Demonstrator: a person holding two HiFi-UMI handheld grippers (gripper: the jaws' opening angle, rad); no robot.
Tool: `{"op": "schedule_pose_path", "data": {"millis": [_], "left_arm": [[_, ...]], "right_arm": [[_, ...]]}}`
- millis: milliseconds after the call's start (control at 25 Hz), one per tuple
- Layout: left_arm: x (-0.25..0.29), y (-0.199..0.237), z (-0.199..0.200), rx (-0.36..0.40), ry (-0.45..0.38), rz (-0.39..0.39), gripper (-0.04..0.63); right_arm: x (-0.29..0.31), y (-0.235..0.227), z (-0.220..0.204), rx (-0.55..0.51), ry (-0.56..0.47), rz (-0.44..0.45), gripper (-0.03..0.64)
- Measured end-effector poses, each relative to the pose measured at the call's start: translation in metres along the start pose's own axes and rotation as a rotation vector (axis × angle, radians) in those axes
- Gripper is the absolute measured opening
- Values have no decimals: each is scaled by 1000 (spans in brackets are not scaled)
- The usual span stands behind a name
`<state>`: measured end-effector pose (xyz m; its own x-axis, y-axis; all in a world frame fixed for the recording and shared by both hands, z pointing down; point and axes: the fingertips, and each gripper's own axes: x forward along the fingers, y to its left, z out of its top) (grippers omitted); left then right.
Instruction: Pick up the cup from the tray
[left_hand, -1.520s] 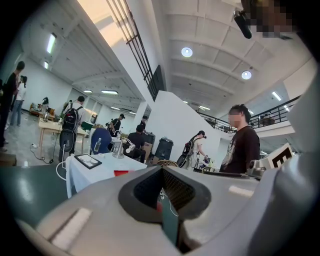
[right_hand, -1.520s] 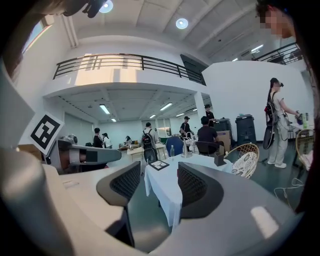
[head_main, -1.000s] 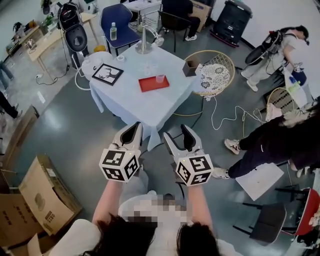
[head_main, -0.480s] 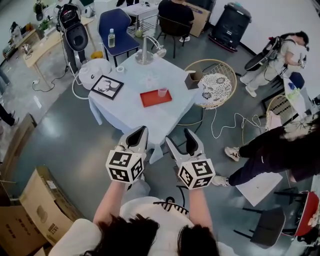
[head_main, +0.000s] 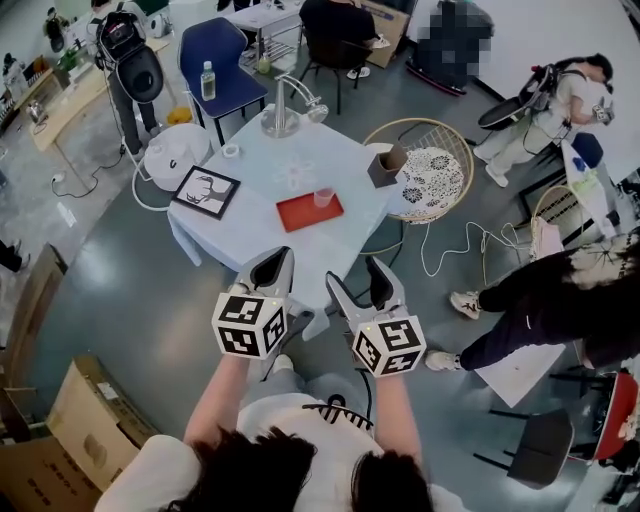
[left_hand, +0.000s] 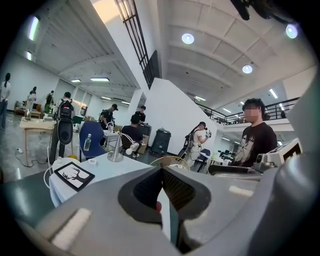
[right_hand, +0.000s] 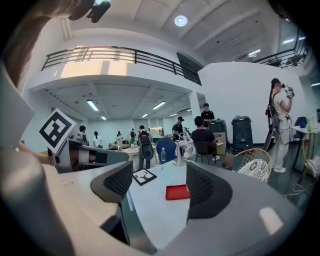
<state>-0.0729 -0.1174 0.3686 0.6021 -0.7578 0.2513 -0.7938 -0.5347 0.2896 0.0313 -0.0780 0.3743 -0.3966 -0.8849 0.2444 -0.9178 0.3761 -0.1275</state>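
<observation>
Cup (head_main: 323, 197): clear, upright, standing at the far right end of the red tray (head_main: 305, 213). It lies ahead of both grippers, well apart from them and untouched by either.

Tray: flat on the white-clothed table (head_main: 262, 243), near the table's middle. In the right gripper view it shows in the gap between that gripper's jaws, far beyond their tips.

Left gripper (head_main: 273, 264): jaws clenched, the ribbed pads meeting at the tips with nothing between them. It is held in the air short of the table's near edge, pointing at the table.

Right gripper (head_main: 358, 279): jaws released and spread wide, empty. It is held beside the left gripper at about the same height, also short of the table.

Other items on the table:
- A framed deer picture (head_main: 205, 191), ahead and to the left of the left gripper
- A metal desk lamp (head_main: 280, 110) at the far edge
- A small brown box (head_main: 386, 165) at the corner ahead and to the right of the right gripper

A round wicker chair (head_main: 425, 165) stands just beyond that corner
</observation>
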Motion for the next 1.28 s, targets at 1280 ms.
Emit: {"op": "schedule_pose_path", "data": {"millis": [1280], "left_arm": [[168,78,-38,-27,174,79,0]], "right_arm": [[198,-118,-42,-5,147,64,440]]}}
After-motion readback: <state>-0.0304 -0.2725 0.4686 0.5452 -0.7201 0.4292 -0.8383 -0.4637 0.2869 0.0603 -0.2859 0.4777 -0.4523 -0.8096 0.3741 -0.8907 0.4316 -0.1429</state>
